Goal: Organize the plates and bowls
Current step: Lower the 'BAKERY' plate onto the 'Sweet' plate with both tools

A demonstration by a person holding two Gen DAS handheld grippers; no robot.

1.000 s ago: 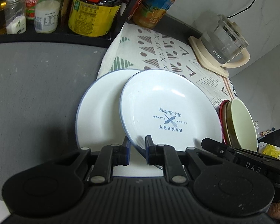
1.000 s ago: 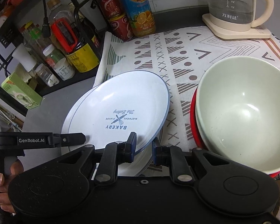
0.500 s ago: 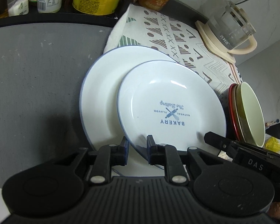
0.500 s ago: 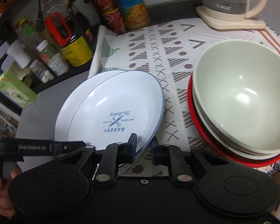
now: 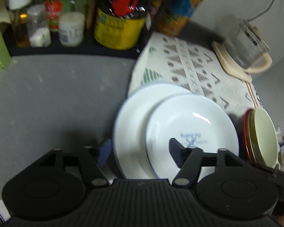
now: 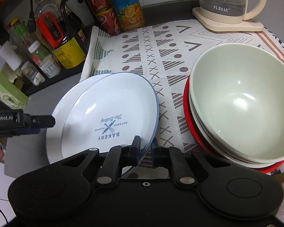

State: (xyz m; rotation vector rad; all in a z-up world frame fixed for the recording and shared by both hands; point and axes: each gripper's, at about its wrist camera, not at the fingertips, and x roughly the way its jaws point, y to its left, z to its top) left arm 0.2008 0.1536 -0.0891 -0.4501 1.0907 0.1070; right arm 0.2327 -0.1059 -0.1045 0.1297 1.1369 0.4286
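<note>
Two white plates with blue rims overlap at the cloth's edge. The upper one, the BAKERY plate [image 6: 111, 109] [image 5: 189, 124], lies tilted on the lower plate [image 6: 66, 104] [image 5: 134, 117]. My right gripper [image 6: 144, 143] is shut on the BAKERY plate's near rim. My left gripper [image 5: 140, 151] is opening its jaws; the plates' near edges lie between the fingers, and the pads touch neither. To the right, a pale green bowl [image 6: 236, 102] [image 5: 263, 136] sits stacked in a white bowl and a red one.
A patterned cloth [image 6: 161, 53] covers the counter's right part, with grey counter [image 5: 47, 94] to the left. A glass kettle [image 6: 231, 1] stands at the back right, a juice carton [image 6: 126, 5] and cans [image 6: 102, 9] at the back. A rack of bottles [image 6: 47, 37] lines the left.
The left gripper's jaws have spread wide and let go of the plate's rim, and it has drawn back a little. The right gripper keeps its grip on the BAKERY plate.
</note>
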